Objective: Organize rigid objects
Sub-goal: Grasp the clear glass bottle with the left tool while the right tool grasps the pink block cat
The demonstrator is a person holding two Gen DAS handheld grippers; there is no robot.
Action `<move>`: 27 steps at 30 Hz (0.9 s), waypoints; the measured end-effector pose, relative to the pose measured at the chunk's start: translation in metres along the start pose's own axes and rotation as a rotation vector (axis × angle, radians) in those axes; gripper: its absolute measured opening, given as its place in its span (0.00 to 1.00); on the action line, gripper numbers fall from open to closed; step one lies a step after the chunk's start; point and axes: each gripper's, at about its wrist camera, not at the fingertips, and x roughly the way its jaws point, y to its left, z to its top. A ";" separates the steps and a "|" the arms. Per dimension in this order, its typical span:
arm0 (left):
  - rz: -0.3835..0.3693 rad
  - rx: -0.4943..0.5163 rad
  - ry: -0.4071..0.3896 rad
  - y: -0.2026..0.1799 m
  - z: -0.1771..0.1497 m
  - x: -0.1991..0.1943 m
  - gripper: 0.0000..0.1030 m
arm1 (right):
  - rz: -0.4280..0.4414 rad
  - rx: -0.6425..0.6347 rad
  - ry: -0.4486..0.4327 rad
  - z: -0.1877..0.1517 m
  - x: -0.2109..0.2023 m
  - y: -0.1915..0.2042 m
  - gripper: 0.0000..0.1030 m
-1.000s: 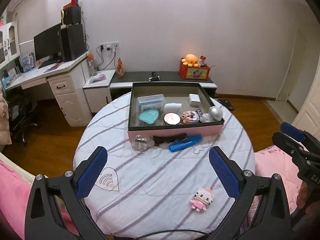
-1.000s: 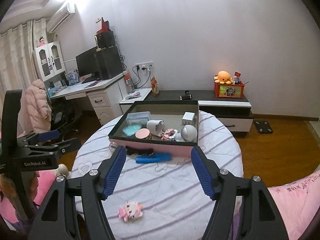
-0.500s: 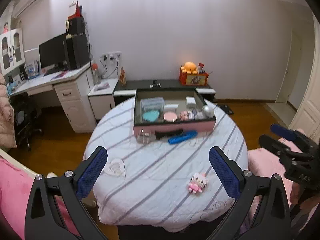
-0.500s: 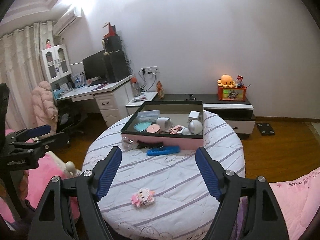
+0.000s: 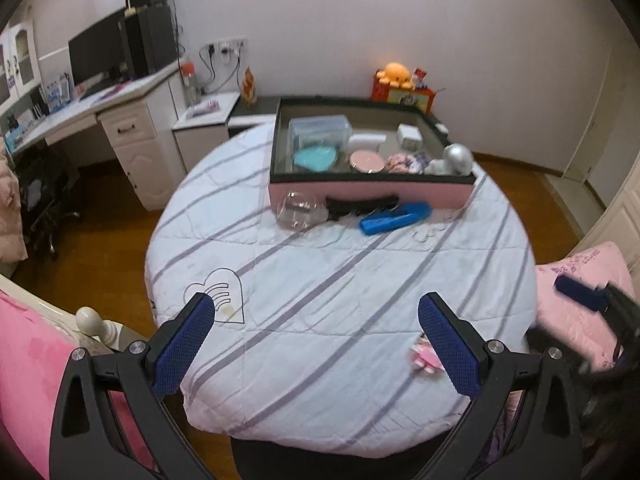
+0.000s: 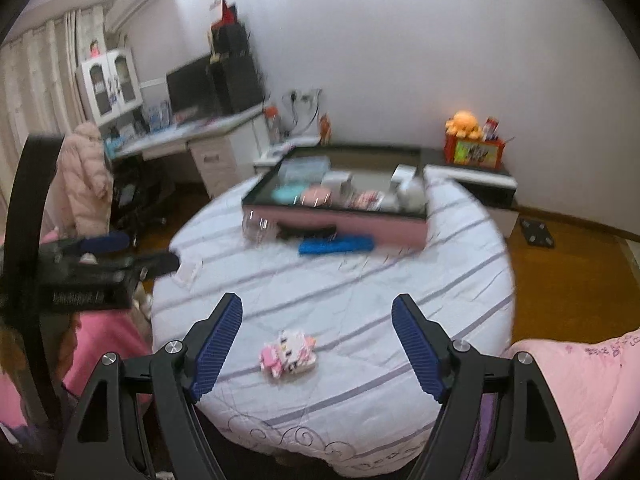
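A pink box with a dark rim sits at the far side of the round table and holds several small items. In front of it lie a clear glass jar, a black comb and a blue case. A small pink toy figure lies near the table's front edge, between and just beyond my right gripper's open fingers. In the left wrist view the toy is partly hidden behind the right finger. My left gripper is open and empty above the near table.
The round table has a striped white cover. Pink bedding lies right and left of the table. A white desk with monitor stands far left, a low cabinet with an orange plush behind the box.
Both grippers have moved forward and tilted down toward the table. The right gripper now frames the pink toy. Both stay open.
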 end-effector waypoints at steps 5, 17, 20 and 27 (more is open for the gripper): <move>-0.002 -0.002 0.042 0.011 0.004 0.034 1.00 | 0.005 -0.034 0.122 -0.017 0.049 0.012 0.77; -0.009 -0.025 0.152 0.029 0.016 0.101 1.00 | 0.003 0.001 0.267 -0.025 0.121 0.005 0.44; -0.007 -0.033 0.166 0.027 0.028 0.116 1.00 | 0.024 0.046 0.283 -0.014 0.131 -0.017 0.44; 0.024 -0.016 0.220 0.015 0.058 0.159 1.00 | -0.020 0.087 0.269 0.024 0.152 -0.062 0.44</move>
